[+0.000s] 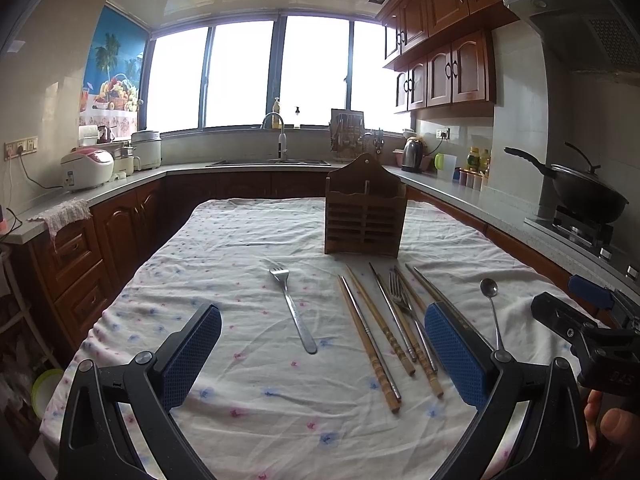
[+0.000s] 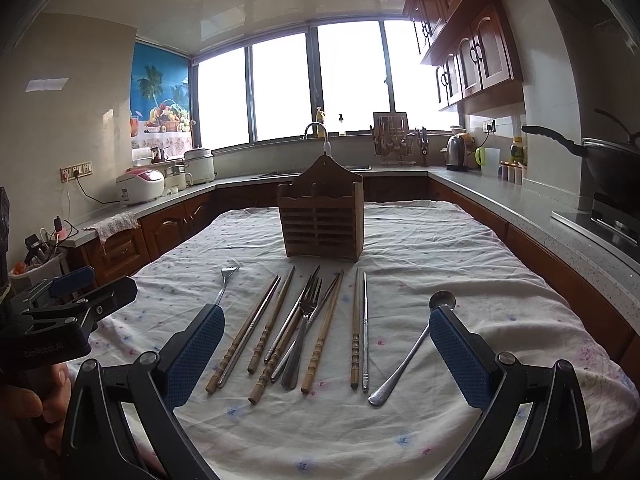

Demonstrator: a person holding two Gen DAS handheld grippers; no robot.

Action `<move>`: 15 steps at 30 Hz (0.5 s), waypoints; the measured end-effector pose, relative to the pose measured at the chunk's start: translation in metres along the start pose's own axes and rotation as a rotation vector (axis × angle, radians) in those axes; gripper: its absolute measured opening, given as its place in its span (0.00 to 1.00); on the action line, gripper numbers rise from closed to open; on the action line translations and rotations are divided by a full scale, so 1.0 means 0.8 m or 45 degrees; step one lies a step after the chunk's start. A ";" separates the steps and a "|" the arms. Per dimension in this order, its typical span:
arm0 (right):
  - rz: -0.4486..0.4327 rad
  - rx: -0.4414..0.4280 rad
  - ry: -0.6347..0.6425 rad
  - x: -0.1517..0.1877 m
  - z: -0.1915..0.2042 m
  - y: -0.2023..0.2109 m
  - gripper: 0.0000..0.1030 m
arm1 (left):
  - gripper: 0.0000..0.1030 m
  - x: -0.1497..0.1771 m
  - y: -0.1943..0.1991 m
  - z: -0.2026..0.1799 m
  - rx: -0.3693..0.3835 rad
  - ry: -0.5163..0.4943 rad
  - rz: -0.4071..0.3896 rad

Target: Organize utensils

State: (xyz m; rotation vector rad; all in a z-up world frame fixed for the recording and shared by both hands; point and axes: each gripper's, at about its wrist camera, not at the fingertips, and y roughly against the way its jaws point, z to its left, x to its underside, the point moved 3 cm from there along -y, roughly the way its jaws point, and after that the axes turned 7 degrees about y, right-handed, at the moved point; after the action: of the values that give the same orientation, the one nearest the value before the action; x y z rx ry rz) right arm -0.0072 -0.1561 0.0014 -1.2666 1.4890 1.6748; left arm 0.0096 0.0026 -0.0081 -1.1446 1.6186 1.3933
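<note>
On the tabletop [image 2: 440, 240] the wooden holder [image 2: 321, 218] stands far, nothing showing inside, with forks, chopsticks [image 2: 276, 330] and spoon [image 2: 408, 356] lying near, between both tools [image 1: 322, 354] [image 2: 326, 354], wide apart and empty-handed.

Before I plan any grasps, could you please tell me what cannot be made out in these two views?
- Wooden holder interior: both views, hidden by its slatted front.
- Lone fork handle: right wrist view, behind the right gripper finger.
- Spoon handle end: left wrist view, behind the left gripper finger.
- Chopstick pairings in the pile: overlapped by the second fork.
</note>
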 end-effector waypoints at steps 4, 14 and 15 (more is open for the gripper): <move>0.004 -0.005 -0.011 0.000 -0.002 -0.001 1.00 | 0.99 0.001 -0.001 -0.001 0.000 0.002 0.004; 0.051 -0.031 -0.063 -0.012 -0.017 -0.017 1.00 | 0.99 -0.010 -0.025 0.013 0.028 0.094 0.105; 0.061 -0.032 -0.067 -0.015 -0.020 -0.020 1.00 | 0.99 -0.012 -0.029 0.015 0.032 0.107 0.118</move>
State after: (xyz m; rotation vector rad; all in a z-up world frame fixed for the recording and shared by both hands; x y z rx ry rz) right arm 0.0161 -0.1655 0.0063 -1.1993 1.4817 1.7495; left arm 0.0341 0.0156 -0.0093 -1.1403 1.7635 1.3952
